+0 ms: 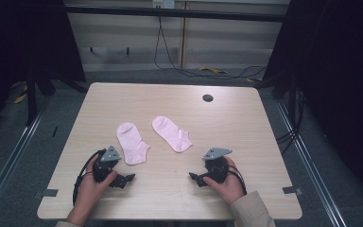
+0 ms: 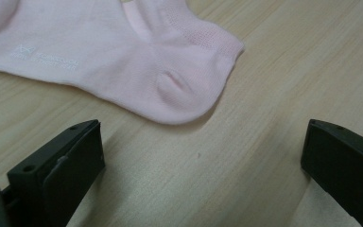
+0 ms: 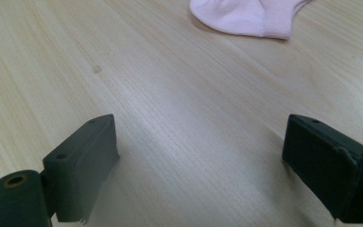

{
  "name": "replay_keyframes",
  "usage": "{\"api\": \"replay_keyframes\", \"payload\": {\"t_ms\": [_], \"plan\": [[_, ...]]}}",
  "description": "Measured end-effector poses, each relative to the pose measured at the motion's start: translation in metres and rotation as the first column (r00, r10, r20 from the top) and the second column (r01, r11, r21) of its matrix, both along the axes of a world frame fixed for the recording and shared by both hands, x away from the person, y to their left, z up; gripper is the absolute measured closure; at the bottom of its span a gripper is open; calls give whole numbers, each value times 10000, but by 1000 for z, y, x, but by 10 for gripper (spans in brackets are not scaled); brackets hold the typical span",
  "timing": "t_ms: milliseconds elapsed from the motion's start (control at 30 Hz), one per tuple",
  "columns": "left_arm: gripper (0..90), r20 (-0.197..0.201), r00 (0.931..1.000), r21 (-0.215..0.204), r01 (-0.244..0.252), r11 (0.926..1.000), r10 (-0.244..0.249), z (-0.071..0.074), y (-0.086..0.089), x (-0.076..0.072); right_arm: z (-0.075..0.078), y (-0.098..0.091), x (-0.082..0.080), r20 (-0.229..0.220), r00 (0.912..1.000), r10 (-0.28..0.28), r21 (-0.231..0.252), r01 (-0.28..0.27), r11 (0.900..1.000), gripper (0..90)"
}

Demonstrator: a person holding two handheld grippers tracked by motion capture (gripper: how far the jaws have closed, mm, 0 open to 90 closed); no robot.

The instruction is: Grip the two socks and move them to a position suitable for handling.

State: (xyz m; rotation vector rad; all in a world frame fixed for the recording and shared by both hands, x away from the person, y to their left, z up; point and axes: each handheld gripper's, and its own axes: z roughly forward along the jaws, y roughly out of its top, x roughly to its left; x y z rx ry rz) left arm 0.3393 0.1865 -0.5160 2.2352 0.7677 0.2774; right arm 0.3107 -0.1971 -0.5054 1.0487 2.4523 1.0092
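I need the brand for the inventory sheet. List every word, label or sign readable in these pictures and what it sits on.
Faint white print with a small logo on the left sock: too blurred to read.
Small label at the far wall's top edge: too small to read.
Nothing else bears text.

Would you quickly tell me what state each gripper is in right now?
Left gripper: open, holding nothing, near the left pink sock.
Right gripper: open, holding nothing, over bare table.
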Motion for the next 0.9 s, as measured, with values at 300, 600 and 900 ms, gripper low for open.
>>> {"api": "replay_keyframes", "payload": {"t_ms": [300,600,900], "plan": [[0,-14,10000,32,40,10000,-40,0,0,0,0,0,2,67,10000,-6,29,6,10000,124],[0,-29,10000,60,29,10000,-29,0,0,0,14,12,14,389,9991,-144,374,129,9992,282],[0,-39,10000,48,32,10000,-31,0,0,-1,29,51,76,1183,9925,-314,-26,319,9995,441]]}}
